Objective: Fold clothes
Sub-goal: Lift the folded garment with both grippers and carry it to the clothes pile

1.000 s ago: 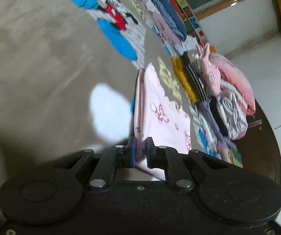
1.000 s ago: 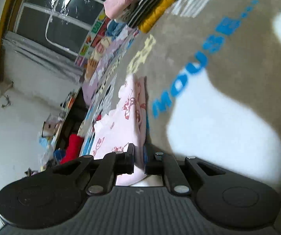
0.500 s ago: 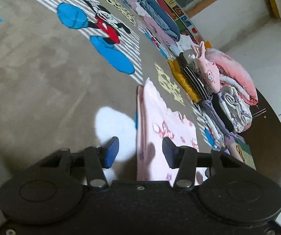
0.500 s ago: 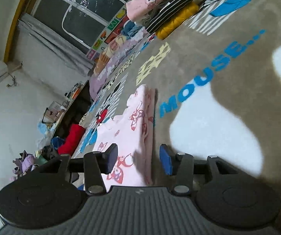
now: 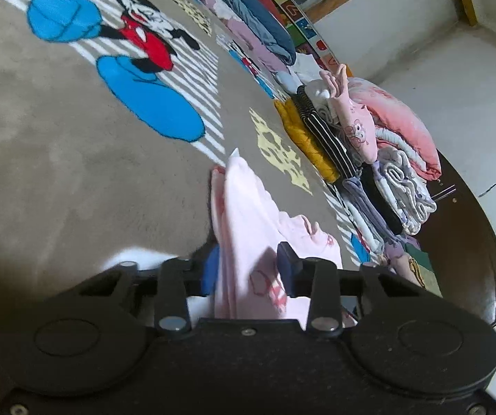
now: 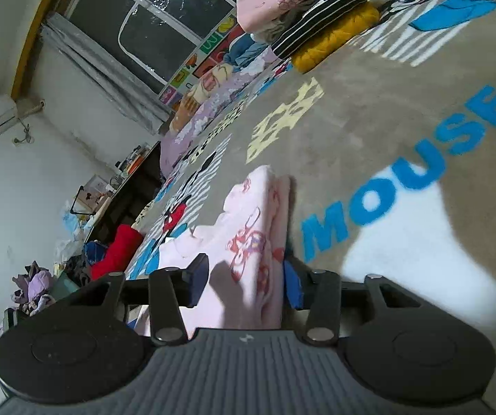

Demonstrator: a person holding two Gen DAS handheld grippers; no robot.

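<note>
A folded pale pink garment with red cartoon prints (image 5: 248,214) lies on the brown Mickey Mouse blanket (image 5: 57,159). My left gripper (image 5: 249,269) is open, its blue-padded jaws standing on either side of the garment's near end. In the right wrist view the same pink garment (image 6: 254,235) lies folded lengthwise, and my right gripper (image 6: 246,276) is open with its jaws astride the other end. Neither gripper grips the cloth.
A row of folded clothes (image 5: 358,138) lines the blanket's far edge, with a yellow piece, a striped piece and pink items. It also shows in the right wrist view (image 6: 317,7). A red cloth (image 6: 116,252) and a clothes pile (image 6: 33,287) lie off the blanket. A dark wooden edge (image 5: 472,228) is at right.
Both grippers were shut on the pink garment's ends one second ago; they have since opened and released it. The garment now lies on the blanket.
</note>
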